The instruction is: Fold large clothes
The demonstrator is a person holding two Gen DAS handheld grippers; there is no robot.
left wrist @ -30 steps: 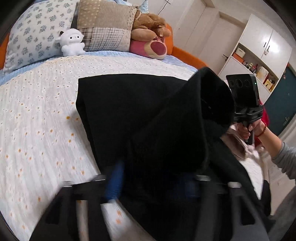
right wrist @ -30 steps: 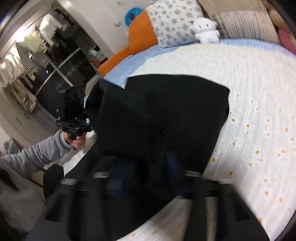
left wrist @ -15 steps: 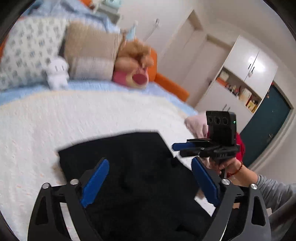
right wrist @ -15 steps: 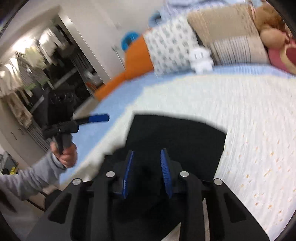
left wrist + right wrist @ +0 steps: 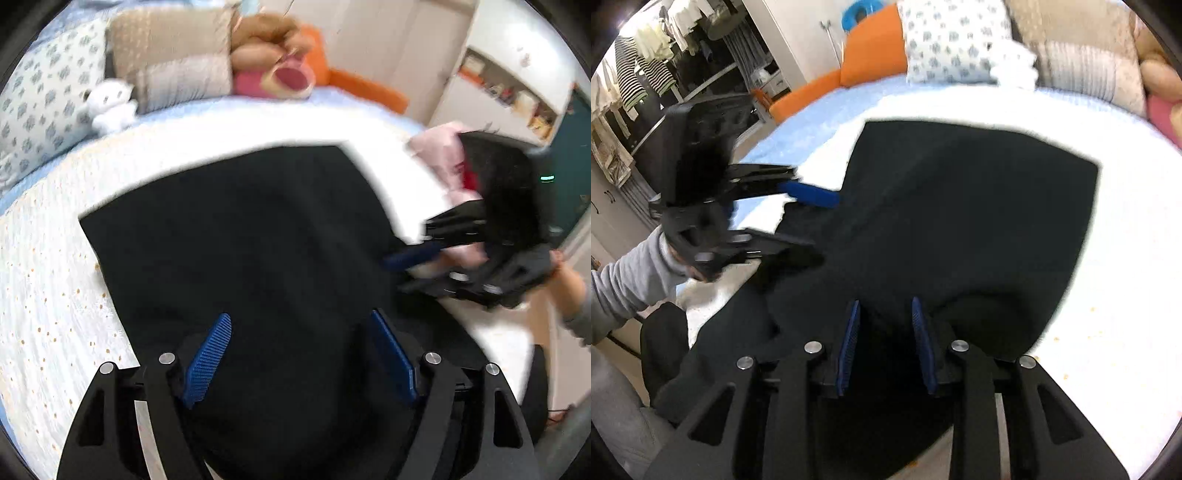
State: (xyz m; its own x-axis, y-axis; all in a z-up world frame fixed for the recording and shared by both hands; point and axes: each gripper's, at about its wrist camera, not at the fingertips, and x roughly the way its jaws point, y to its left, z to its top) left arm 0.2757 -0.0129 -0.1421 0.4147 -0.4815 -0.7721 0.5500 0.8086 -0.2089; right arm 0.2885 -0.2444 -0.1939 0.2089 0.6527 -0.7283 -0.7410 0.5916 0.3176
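The black garment (image 5: pixel 251 236) lies folded flat on the bed (image 5: pixel 55 295). Your left gripper (image 5: pixel 301 354) hovers above it, fingers wide apart, just narrowed slightly, holding nothing. Your right gripper (image 5: pixel 886 339) stands partly closed, gripping nothing.

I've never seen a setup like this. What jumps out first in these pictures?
A big black garment lies spread over the middle of a white, flower-dotted bedspread, filling most of both views. Two hand-held black grippers with blue pads hover over its near edge: the left gripper with its jaws wide apart, the right gripper with its jaws narrower. At the head of the bed sit pillows and a pink-and-brown plush bear.
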